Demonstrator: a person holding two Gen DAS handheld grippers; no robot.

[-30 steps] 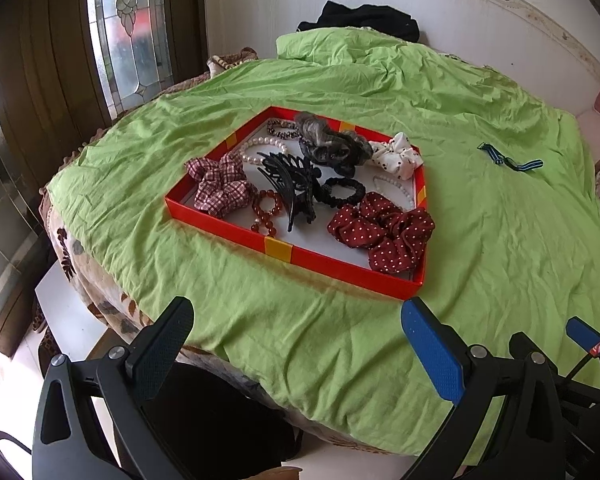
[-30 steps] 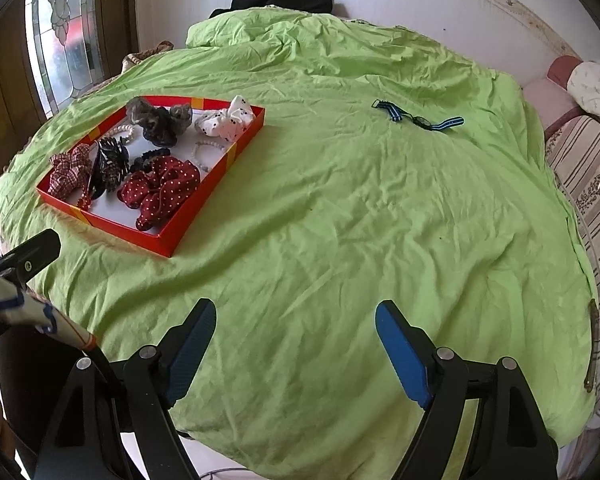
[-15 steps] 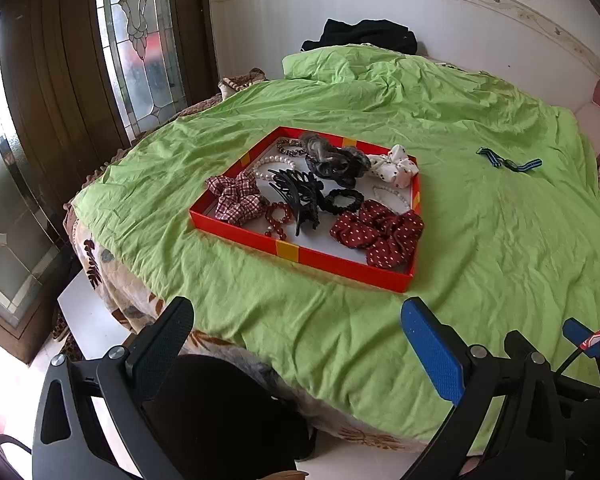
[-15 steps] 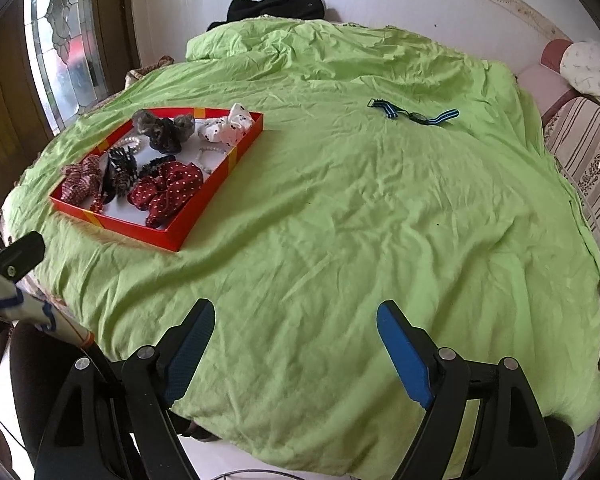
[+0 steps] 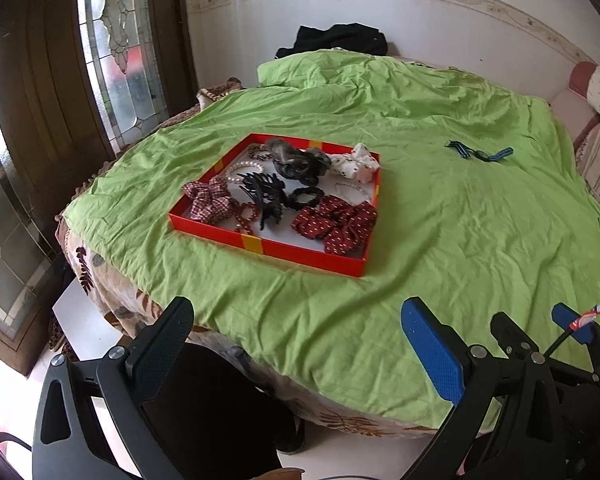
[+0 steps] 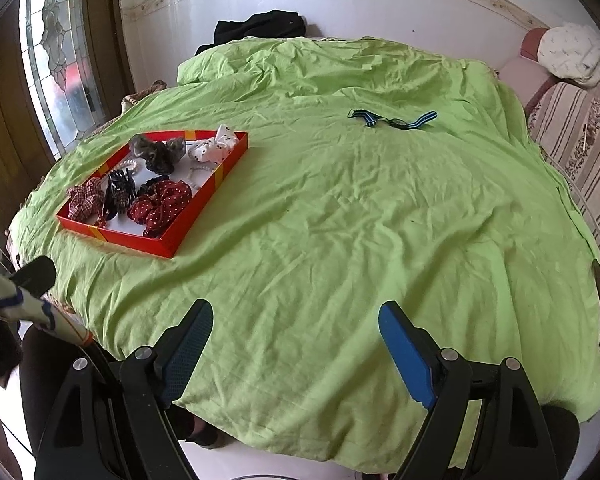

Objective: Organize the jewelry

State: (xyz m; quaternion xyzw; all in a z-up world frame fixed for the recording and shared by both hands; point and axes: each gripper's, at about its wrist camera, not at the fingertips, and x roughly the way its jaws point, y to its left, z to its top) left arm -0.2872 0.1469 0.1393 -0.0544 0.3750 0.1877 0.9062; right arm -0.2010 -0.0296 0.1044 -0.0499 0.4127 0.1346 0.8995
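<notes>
Left wrist view first: left gripper (image 5: 296, 334) hangs spread and empty at the bottom edge, over the near rim of the green bedsheet (image 5: 440, 240). Red tray (image 5: 260, 242) of scrunchies, clips and beads sits at centre frame; a striped band (image 5: 480, 154) lies loose at upper right, well apart. A good next step is probably fetching that band.

Right wrist view: right gripper (image 6: 296, 338) is equally spread, holding nothing. Wrinkled cloth may snag. Stained-glass window (image 6: 52, 52) fills the left; a sofa edges the right.

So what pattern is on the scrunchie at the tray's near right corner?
The scrunchie is dark red with small white dots, clearest in the left wrist view.
</notes>
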